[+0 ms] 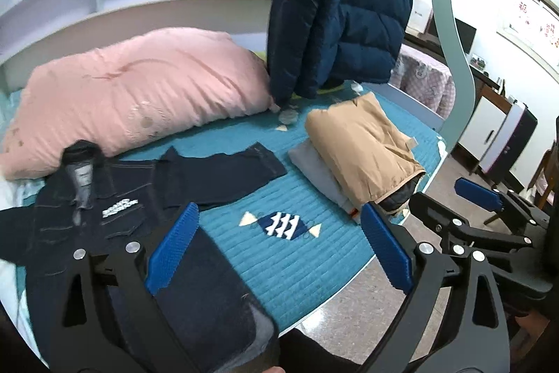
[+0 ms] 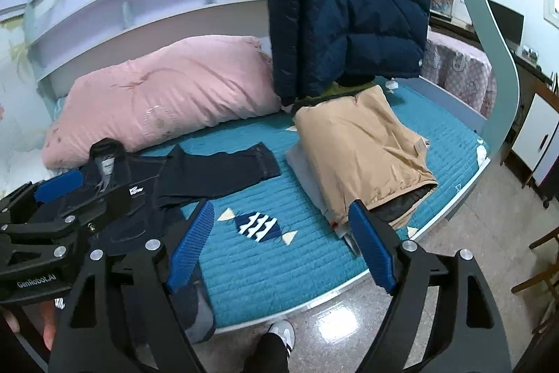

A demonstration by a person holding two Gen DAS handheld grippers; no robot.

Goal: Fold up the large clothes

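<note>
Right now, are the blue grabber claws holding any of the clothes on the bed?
No, nothing is held. The left gripper and right gripper both hang open above the teal quilted bedspread, beside the dark denim jacket, which lies spread out flat.

The dark jacket (image 1: 115,215) is matt denim cloth with pale stitching. The bed (image 1: 297,261) wears a ribbed, quilted teal cover. The pink pillow (image 1: 132,93) looks soft, the hanging coat (image 1: 349,16) puffy and faintly sheened. The floor (image 2: 349,331) is glossy speckled stone.
</note>
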